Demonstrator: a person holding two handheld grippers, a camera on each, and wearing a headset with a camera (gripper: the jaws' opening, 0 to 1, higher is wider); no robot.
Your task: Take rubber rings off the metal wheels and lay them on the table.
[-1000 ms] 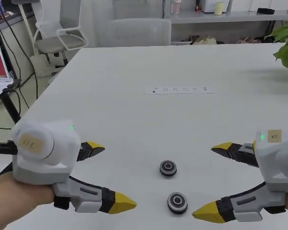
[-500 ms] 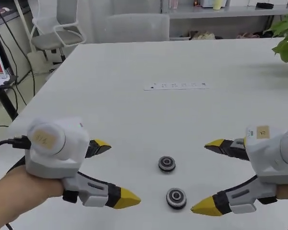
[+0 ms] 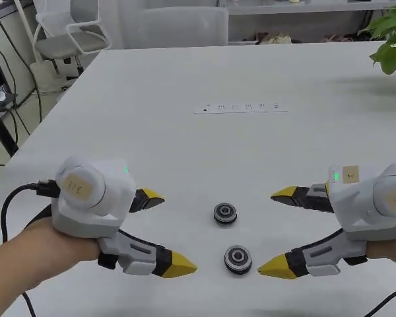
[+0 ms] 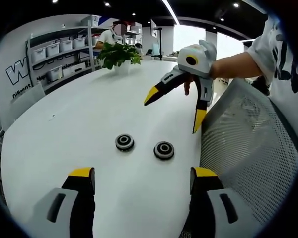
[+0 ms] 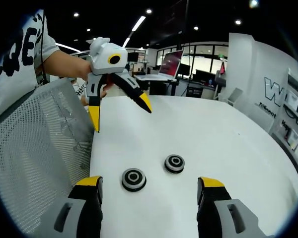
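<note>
Jaws of left gripper (image 3: pixel 176 232) and right gripper (image 3: pixel 267 231) spread wide, empty, flanking near wheel (image 3: pixel 237 258) and far wheel (image 3: pixel 225 212) on worktop (image 3: pixel 185 132).

We see a white power strip (image 3: pixel 241 107) lying flat on the counter (image 3: pixel 152 86), toward its far half. A leafy green plant (image 3: pixel 389 46) reaches in at the far right edge. Beyond the far end stands a grey chair (image 3: pixel 178 26), and off the left corner a white office chair (image 3: pixel 69 33) sits on the floor. A long shelf (image 3: pixel 303 8) runs along the back. In the left gripper view we find wall shelves (image 4: pixel 54 54) stacked with bins, and a mesh chair back (image 4: pixel 248 148) just beside the counter's edge. The right gripper view gives us an open laptop (image 5: pixel 170 63) on a desk behind, under strip ceiling lights (image 5: pixel 139 23).
</note>
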